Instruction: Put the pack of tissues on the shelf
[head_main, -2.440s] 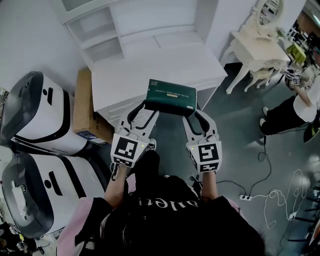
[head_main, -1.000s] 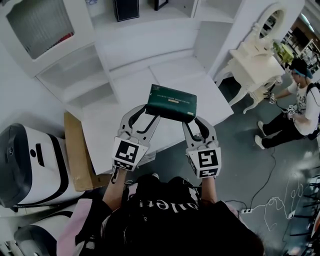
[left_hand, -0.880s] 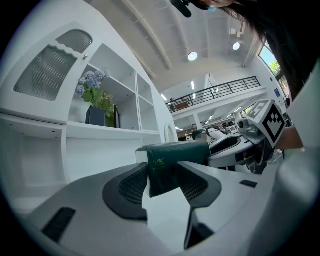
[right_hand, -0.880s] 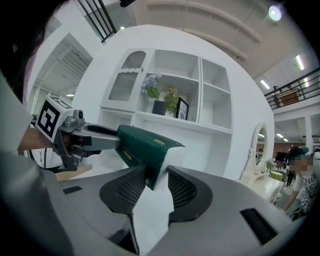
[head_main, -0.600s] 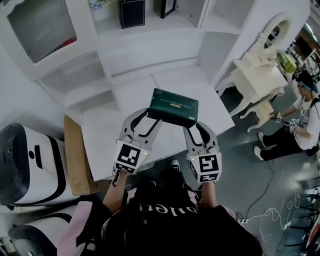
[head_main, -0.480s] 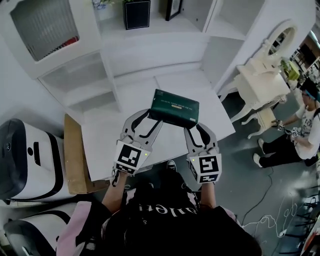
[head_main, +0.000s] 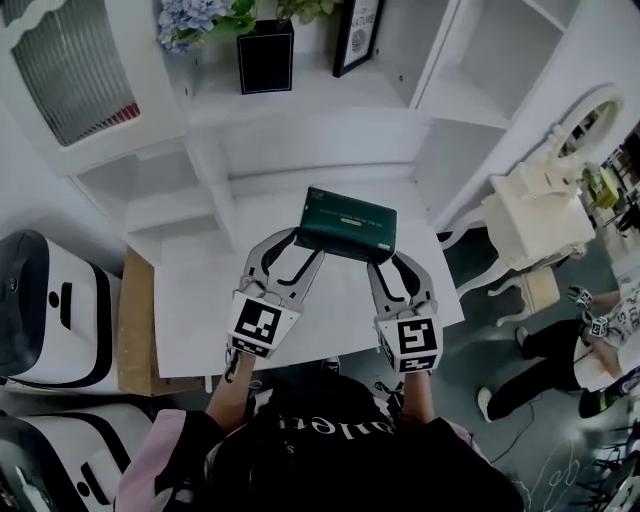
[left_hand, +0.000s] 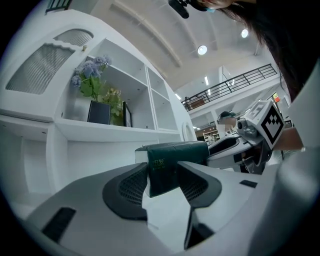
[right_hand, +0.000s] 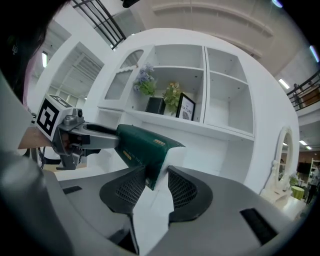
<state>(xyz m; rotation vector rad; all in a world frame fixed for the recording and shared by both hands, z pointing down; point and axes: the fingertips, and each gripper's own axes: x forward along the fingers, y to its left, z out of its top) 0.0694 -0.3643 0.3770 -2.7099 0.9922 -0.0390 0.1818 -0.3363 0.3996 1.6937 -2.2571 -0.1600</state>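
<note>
The dark green pack of tissues (head_main: 347, 222) is held in the air between both grippers, over the white cabinet top (head_main: 200, 310) and in front of the white shelf (head_main: 310, 95). My left gripper (head_main: 303, 243) is shut on the pack's left end (left_hand: 167, 165). On its right end (right_hand: 145, 150) my right gripper (head_main: 378, 252) is shut. The pack lies roughly level, below the shelf board's height.
On the shelf board stand a black pot with blue flowers (head_main: 264, 55) and a framed picture (head_main: 357, 35). To the right is an open compartment (head_main: 500, 60). A white dressing table (head_main: 540, 215) and a person (head_main: 560, 360) are at the right. White machines (head_main: 40, 300) and a cardboard box (head_main: 135, 320) are at the left.
Both grippers have carried the pack forward and up toward the shelf; the shelf board with the pot and picture has come into view.
</note>
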